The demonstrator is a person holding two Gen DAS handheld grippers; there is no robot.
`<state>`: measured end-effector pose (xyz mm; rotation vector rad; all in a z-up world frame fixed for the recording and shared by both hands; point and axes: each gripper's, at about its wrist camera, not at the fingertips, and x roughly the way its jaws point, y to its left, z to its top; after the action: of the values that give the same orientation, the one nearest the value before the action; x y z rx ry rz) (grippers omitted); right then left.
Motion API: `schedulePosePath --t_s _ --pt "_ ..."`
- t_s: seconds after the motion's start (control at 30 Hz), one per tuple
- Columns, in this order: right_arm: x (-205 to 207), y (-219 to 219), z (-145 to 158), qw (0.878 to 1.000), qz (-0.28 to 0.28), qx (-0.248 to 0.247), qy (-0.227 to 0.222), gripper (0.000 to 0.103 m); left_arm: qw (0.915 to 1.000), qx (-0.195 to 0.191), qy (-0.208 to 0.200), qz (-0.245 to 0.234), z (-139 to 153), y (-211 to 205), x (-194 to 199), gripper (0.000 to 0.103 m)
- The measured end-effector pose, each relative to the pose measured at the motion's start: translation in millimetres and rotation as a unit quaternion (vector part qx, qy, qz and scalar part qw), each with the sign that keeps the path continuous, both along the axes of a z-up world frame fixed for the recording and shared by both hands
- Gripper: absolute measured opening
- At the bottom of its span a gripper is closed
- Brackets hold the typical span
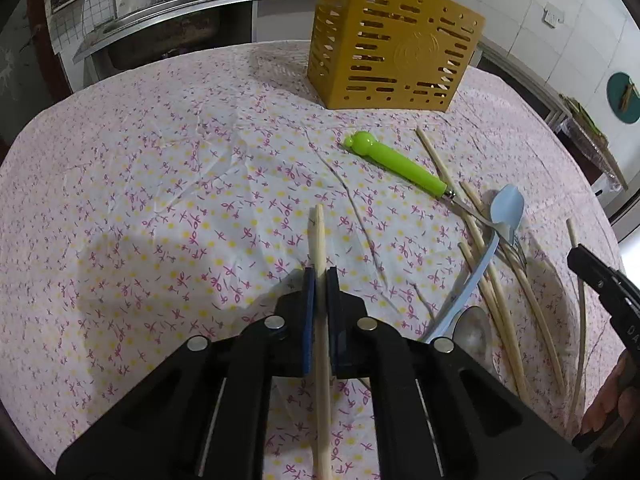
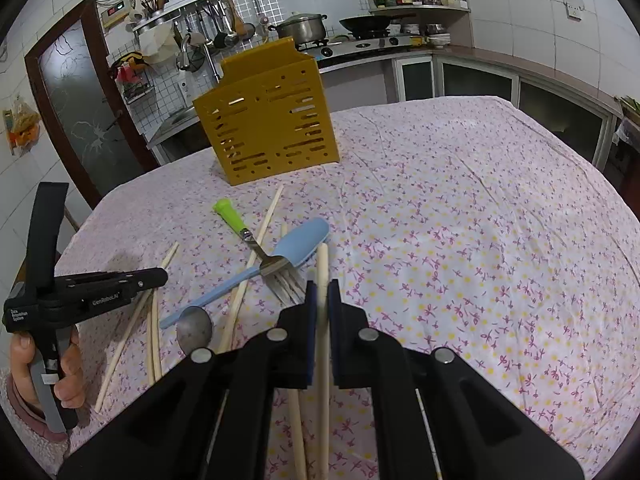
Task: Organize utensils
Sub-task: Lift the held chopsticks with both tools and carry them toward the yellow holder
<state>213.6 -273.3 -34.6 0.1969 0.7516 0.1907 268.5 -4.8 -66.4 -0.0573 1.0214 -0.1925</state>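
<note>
My left gripper (image 1: 320, 276) is shut on a pale wooden chopstick (image 1: 319, 236) that points away over the floral tablecloth (image 1: 160, 184). My right gripper (image 2: 322, 286) is shut on another chopstick (image 2: 322, 260). Between the two grippers lie several loose chopsticks (image 2: 240, 300), a green-handled fork (image 2: 232, 218), a blue spoon (image 2: 300, 240) and a metal spoon (image 2: 194, 330). The yellow slotted utensil holder (image 1: 392, 48) stands upright at the far side of the table. The left gripper (image 2: 162, 275) shows side-on in the right wrist view, held by a hand (image 2: 24, 356).
The table is round, and its cloth (image 2: 480, 200) hangs over the edges. Behind it are a steel sink counter (image 1: 168, 12) and a stove with a pot (image 2: 304, 28) and a pan. A brown door (image 2: 80, 100) stands at the left.
</note>
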Motion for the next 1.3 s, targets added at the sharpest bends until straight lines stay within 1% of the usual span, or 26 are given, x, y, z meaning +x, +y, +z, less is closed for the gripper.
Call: schedulePosePath --t_s 0.1,0.2,0.33,0.47,0.6,0.77,0.93,1.1,1.3 --pt "-0.6 0.8 0.6 1.000 0.000 -0.001 -0.001 0.006 0.9998 -0.008 -0.013 0.008 5.3 4.7 -2.6 0.004" --pt "-1.8 -0.8 2.8 1.000 -0.002 0.003 -0.004 0.006 0.9990 -0.018 -0.038 0.012 18.1 9.6 -8.8 0.004" --pt "-4.7 -2.5 9.8 1.000 -0.004 0.008 -0.007 0.006 0.9979 -0.034 -0.053 0.013 32.6 12.2 -17.0 0.004" --pt "-9.7 -5.4 25.7 1.000 -0.005 0.011 -0.019 0.006 0.9966 -0.041 -0.071 0.004 50.4 10.8 -31.2 0.004" --pt "-17.2 -6.3 46.1 0.999 -0.006 0.007 -0.038 0.006 0.9947 -0.060 -0.084 0.002 66.7 14.8 -43.4 0.004" --pt "-24.4 -7.4 65.5 0.998 -0.005 0.008 -0.062 0.006 0.9906 -0.058 -0.124 -0.007 92.6 13.3 -64.2 0.004" --pt "-33.3 -9.4 77.8 0.996 -0.005 0.016 -0.089 0.006 0.9869 -0.053 -0.152 -0.012 111.8 13.6 -77.6 0.004" --pt "-29.7 -9.7 86.6 0.995 -0.004 0.019 -0.101 0.006 0.9846 -0.053 -0.166 -0.012 124.6 11.7 -77.2 0.004" --pt "-19.6 -9.7 95.9 0.994 -0.007 0.022 -0.108 0.006 0.9838 -0.059 -0.169 -0.013 132.9 9.8 -64.4 0.004"
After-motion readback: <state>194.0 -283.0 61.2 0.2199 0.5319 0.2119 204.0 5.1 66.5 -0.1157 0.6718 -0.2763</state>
